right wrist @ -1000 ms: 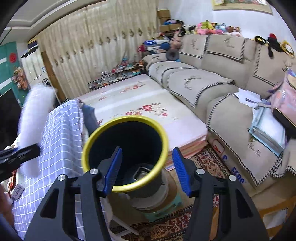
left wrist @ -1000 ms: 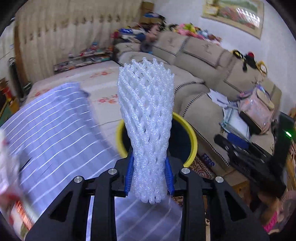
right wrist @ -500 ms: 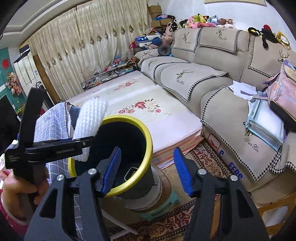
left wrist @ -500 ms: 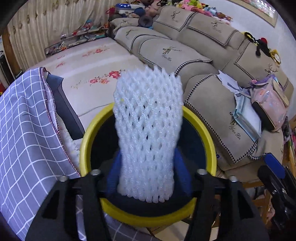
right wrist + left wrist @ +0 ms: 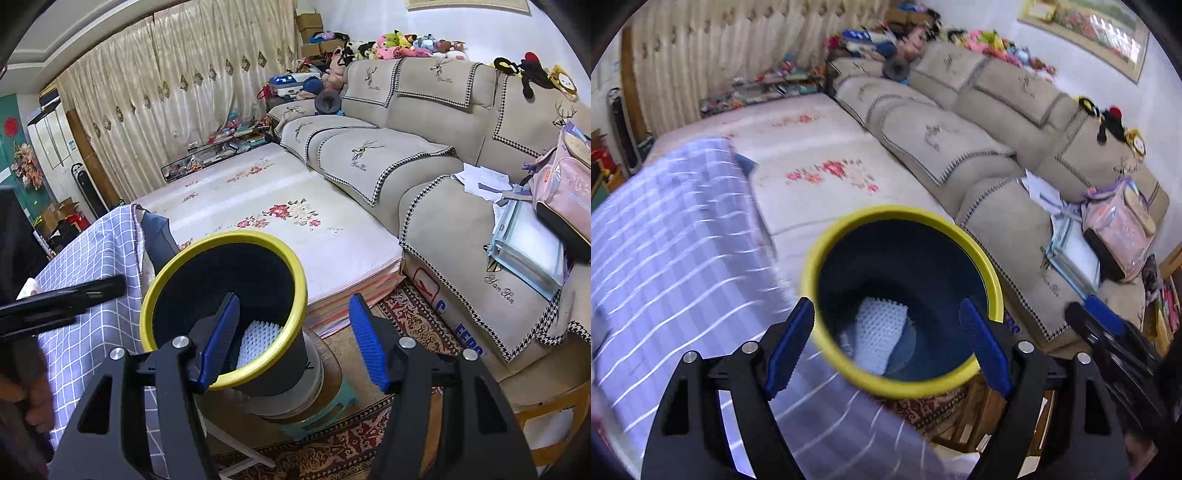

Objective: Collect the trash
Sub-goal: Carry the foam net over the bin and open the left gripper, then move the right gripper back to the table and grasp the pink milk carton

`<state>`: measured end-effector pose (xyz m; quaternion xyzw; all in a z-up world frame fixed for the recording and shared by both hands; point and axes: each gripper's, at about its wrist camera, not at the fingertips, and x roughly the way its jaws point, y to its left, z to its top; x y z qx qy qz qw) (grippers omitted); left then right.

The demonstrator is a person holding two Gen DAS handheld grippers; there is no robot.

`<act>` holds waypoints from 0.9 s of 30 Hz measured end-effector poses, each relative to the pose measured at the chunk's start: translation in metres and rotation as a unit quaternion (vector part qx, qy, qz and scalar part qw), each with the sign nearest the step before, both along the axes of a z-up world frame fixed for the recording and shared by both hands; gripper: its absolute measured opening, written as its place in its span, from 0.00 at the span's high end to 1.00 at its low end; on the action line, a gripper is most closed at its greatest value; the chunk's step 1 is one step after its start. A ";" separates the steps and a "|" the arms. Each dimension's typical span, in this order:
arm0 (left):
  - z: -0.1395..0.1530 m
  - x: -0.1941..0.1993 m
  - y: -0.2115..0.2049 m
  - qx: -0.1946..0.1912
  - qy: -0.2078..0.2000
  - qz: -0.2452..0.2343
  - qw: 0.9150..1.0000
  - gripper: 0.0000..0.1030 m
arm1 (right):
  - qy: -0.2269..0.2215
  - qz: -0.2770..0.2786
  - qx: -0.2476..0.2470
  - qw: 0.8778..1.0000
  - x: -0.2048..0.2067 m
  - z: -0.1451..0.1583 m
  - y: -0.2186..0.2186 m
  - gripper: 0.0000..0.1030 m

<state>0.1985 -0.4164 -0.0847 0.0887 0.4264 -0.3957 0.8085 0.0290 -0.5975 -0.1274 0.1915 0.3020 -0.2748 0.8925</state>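
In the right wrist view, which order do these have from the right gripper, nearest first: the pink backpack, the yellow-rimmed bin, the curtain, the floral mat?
From the right gripper:
1. Yellow-rimmed bin, just ahead, slightly left, its rim between the fingers.
2. Floral mat, behind the bin, centre.
3. Pink backpack, on the sofa, far right.
4. Curtain, along the back wall, upper left.

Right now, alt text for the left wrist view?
The left hand-held gripper, jaws opening and empty, hangs over a yellow-rimmed bin with a white foam net lying inside. A checked cloth lies to the left, a beige sofa behind.
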 end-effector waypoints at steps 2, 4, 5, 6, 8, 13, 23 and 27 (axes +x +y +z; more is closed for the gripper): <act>0.016 -0.010 0.030 -0.011 -0.019 0.016 1.000 0.17 | 0.000 0.007 0.000 1.000 0.003 0.000 0.006 0.42; 0.032 -0.023 0.070 -0.017 -0.042 0.042 0.998 0.16 | 0.001 0.022 0.000 1.000 0.008 -0.001 0.014 0.42; 0.038 -0.028 0.088 -0.020 -0.049 0.054 0.997 0.16 | 0.001 0.030 0.001 1.000 0.010 0.000 0.019 0.42; 0.043 -0.033 0.105 -0.023 -0.054 0.066 0.996 0.16 | 0.000 0.040 0.001 0.999 0.013 0.000 0.025 0.42; 0.054 -0.043 0.142 -0.030 -0.068 0.092 0.993 0.15 | 0.002 0.065 0.000 0.998 0.021 0.000 0.041 0.42; 0.071 -0.073 0.243 -0.026 -0.107 0.177 0.978 0.12 | 0.003 0.150 0.005 0.989 0.047 0.001 0.099 0.42; 0.070 -0.111 0.415 -0.017 -0.121 0.328 0.937 0.12 | 0.007 0.364 0.013 0.931 0.085 0.009 0.260 0.42; 0.064 -0.116 0.451 -0.021 -0.114 0.354 0.928 0.12 | 0.010 0.423 0.001 0.906 0.097 0.007 0.313 0.42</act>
